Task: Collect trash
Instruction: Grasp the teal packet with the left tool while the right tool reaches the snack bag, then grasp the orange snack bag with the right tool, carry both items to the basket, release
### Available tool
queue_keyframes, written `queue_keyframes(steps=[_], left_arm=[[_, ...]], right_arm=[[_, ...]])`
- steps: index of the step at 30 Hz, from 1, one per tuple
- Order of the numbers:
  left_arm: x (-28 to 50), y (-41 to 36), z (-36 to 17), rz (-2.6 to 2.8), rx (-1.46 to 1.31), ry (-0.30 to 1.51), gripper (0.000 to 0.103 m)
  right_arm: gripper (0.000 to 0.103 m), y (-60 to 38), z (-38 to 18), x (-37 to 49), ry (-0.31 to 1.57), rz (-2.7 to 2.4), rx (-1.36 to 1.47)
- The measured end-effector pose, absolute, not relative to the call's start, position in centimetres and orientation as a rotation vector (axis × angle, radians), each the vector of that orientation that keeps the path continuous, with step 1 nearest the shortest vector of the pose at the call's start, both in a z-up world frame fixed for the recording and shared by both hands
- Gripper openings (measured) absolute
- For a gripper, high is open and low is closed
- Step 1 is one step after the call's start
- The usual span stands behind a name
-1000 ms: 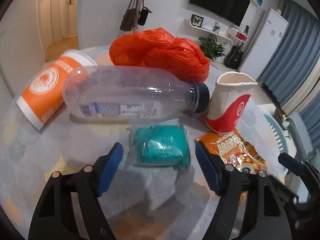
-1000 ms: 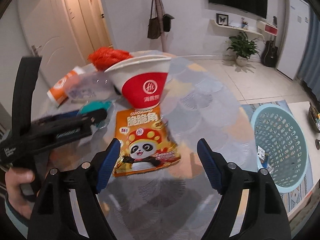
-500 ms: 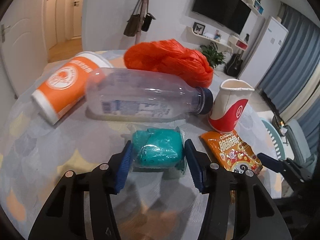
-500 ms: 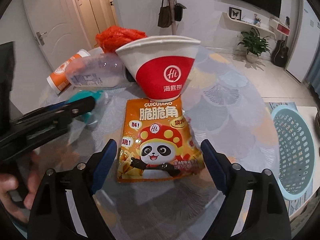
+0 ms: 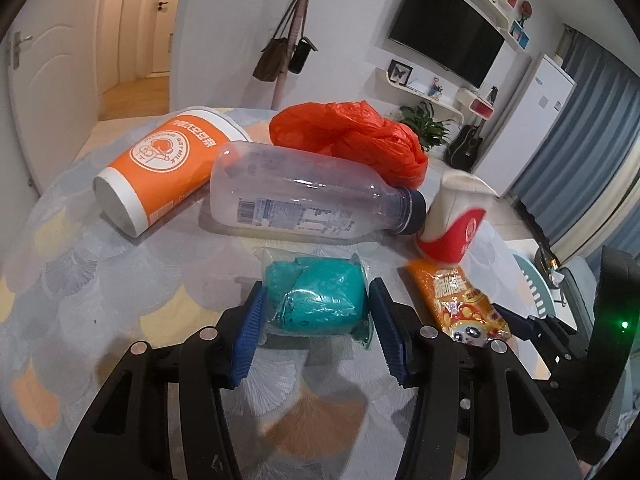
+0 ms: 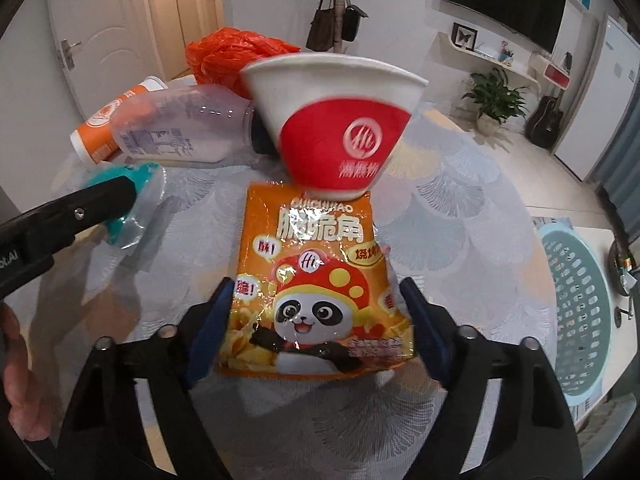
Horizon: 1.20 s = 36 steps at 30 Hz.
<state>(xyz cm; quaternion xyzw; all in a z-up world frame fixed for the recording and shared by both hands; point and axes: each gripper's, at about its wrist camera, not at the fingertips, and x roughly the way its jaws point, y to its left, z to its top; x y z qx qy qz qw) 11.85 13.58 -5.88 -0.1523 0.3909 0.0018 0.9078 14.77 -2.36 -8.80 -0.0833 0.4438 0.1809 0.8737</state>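
Lying on the patterned worktop (image 5: 80,288), a teal bundle in clear wrap (image 5: 316,300) sits between the blue pads of the left tongs (image 5: 316,320), which have just been closing and now press on both of its sides. Behind the bundle an empty clear plastic bottle (image 5: 304,196) rests on its side, dark cap toward the right. Left of the bottle, and touching it, an orange paper cup (image 5: 164,168) also lies on its side, base toward the camera. Behind the bottle sits a crumpled orange plastic bag (image 5: 352,136). Beside the bottle cap stands a red-and-white paper bowl (image 5: 456,220), upright.

In the right wrist view, an orange snack packet with a panda print (image 6: 312,288) lies flat just in front of the bowl (image 6: 336,120), its far edge touching the bowl's base. The right tongs (image 6: 316,328) stand wide apart, one pad on each side of the packet's near end; the left pad (image 6: 212,328) stands at the packet's edge, and whether either pad touches the foil cannot be told. The left tongs (image 6: 68,216) enter from the left edge of this view, over the teal bundle (image 6: 136,200), with part of a hand (image 6: 20,368) below. Off the worktop at the right, a pale blue perforated basket (image 6: 576,304) stands on the floor.
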Motion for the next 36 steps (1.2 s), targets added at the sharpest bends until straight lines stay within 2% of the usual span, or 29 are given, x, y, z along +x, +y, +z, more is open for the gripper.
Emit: queue_keyframes(steps=[5, 12, 17, 23, 36], left_arm=[[11.6, 13.8, -5.7, 0.008, -0.321, 0.799, 0.05], [11.3, 13.6, -5.3, -0.003, -0.315, 0.789, 0.05], [11.0, 13.5, -5.1, -0.01, -0.317, 0.784, 0.05], [10.7, 12.4, -4.1, -0.033, -0.297, 0.763, 0.05], [13.1, 4.7, -0.5, -0.185, -0.199, 0.715, 0.05]], right_arm=[[0.058, -3.2, -8.6, 14.2, 0.914, 0.405, -0.175], [0.044, -3.9, -7.8, 13.0, 0.876, 0.47, -0.166], [0.027, -4.7, -7.0, 12.2, 0.837, 0.485, -0.128], [0.021, -6.4, -5.3, 12.0, 0.781, 0.475, -0.098], [0.021, -15.2, -0.5, 12.4, 0.62, 0.264, -0.037]])
